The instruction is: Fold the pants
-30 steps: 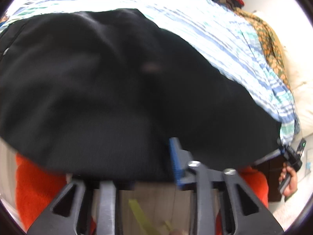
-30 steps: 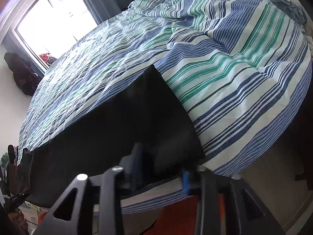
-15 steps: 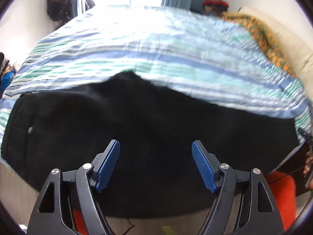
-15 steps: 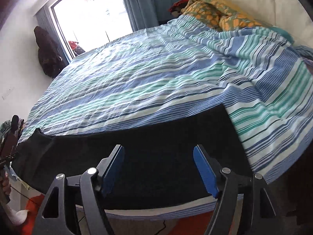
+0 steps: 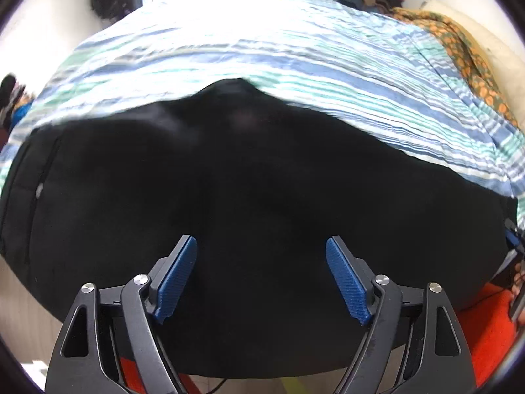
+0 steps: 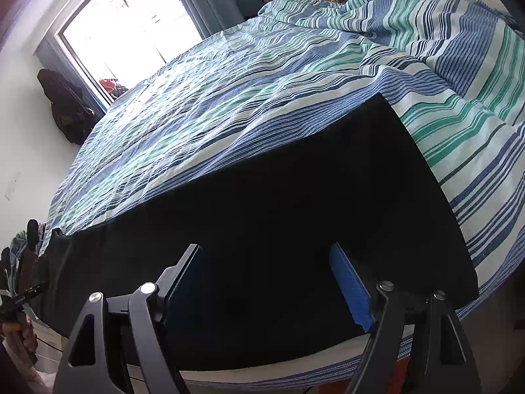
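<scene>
A: We start with the bed: the striped bedspread (image 6: 295, 75) fills the upper half of both wrist views, with a window (image 6: 131, 29) off at 11 o'clock in the right view and orange patterned bedding (image 5: 459, 49) at 2 o'clock in the left.

B: And the black pants (image 5: 262, 197) lie flat along the near edge of the bed, running from 9 to 3 o'clock across the left view. In the right view we see the pants (image 6: 279, 229) end in a straight edge at about 2 o'clock; that looks to us like a leg hem, though we can't be sure.

A: We judge them soft and fairly light. Limp cloth, so it will sag and drag wherever we don't carry it, and it should slide readily over the bedspread.

B: Then we'd take hold at edges, one grip toward each end, pinching all layers together, not the middle of the dark panel where the pads would only bunch the top layer.

A: Agreed. The seam and small pale dot near 9 o'clock in the left view may mark the waist end, a thicker place to bite.

B: Now our tools. The left gripper (image 5: 261, 275) hangs above the cloth with its jaws opening, nothing pinched between the blue pads (image 5: 347, 282).

A: The right gripper (image 6: 267, 282) likewise: jaws opening, wide, pants below but not held.
</scene>
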A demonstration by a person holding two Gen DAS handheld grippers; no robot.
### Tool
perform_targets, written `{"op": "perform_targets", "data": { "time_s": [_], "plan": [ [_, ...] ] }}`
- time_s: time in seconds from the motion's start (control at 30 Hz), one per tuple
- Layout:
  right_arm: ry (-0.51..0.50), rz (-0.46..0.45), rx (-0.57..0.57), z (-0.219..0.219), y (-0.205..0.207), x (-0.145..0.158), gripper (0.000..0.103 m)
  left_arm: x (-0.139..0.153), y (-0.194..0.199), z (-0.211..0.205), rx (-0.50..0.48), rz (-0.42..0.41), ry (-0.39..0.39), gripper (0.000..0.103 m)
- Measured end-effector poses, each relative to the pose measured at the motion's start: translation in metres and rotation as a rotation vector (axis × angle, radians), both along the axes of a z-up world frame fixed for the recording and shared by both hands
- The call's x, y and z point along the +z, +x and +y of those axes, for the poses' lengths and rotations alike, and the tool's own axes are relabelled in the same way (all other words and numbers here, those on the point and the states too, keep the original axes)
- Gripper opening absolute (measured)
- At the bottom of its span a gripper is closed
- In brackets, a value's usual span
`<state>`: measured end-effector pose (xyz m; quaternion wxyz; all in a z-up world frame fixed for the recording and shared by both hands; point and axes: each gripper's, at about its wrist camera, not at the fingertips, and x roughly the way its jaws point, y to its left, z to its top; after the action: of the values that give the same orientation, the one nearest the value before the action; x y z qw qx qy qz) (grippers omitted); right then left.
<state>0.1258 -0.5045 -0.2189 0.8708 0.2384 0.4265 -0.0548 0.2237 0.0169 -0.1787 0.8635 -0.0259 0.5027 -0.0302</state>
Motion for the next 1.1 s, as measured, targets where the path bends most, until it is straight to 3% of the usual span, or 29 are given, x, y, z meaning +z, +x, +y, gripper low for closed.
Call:
{"op": "perform_targets", "data": {
  "time_s": [0.07, 0.23, 0.4, 0.6, 0.7, 0.8, 0.87, 1.1],
  "plan": [
    [0.013, 0.005, 0.003, -0.002, 0.001, -0.002, 0.079, -0.009, 0.000, 0.006, 0.013, 0.016, -0.024, 0.083],
    [0.029, 0.036, 0.009, -0.005, 0.006, -0.004, 0.079, -0.016, 0.005, -0.013, -0.047, 0.045, 0.052, 0.093],
    [0.026, 0.112, 0.030, -0.006, 0.018, -0.004, 0.079, -0.021, 0.012, -0.017, -0.046, 0.077, 0.047, 0.097],
    [0.141, 0.175, -0.005, -0.022, 0.029, -0.003, 0.079, -0.025, 0.009, -0.017, -0.071, 0.061, 0.071, 0.098],
    [0.224, 0.133, -0.017, -0.030, 0.026, -0.006, 0.089, -0.028, 0.011, -0.018, -0.091, 0.045, 0.081, 0.101],
    [0.227, 0.036, 0.019, -0.028, 0.017, -0.007, 0.097, -0.030, 0.012, -0.019, -0.094, 0.031, 0.089, 0.102],
    [0.191, -0.046, 0.037, -0.023, 0.006, -0.007, 0.098, -0.030, 0.012, -0.020, -0.094, 0.030, 0.094, 0.102],
    [0.275, -0.243, -0.100, -0.044, -0.022, 0.022, 0.097, -0.018, 0.015, -0.018, -0.059, 0.065, 0.088, 0.101]
  ]
}}
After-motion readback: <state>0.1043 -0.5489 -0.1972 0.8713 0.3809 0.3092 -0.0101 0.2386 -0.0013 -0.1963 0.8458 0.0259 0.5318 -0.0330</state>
